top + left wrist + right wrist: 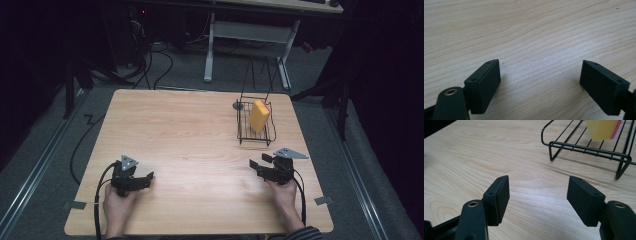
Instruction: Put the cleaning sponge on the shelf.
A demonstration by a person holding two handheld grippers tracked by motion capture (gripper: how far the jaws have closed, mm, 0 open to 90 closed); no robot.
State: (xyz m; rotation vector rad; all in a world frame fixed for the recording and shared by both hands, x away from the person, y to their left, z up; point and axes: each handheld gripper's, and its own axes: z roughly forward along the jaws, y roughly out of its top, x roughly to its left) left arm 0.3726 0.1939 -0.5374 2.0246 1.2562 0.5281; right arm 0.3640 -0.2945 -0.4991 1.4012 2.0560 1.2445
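Observation:
A black wire rack [244,131] stands on the wooden table [185,130] at the back right. A yellow sponge [259,115] with a pink side leans upright inside it. My left gripper [148,178] rests low at the front left, held by a hand, and points right. In the left gripper view it [540,62] is open over bare wood. My right gripper [254,166] sits at the front right, just in front of the rack, and points left. In the right gripper view it [538,178] is open and holds nothing, with the rack [584,147] and sponge [602,129] ahead to the right.
A small dark round disc [238,105] lies by the rack's back left corner. Beyond the table, a white desk frame [247,35] and cables [150,60] sit on the grey floor. Bare wood spans the table's middle and left.

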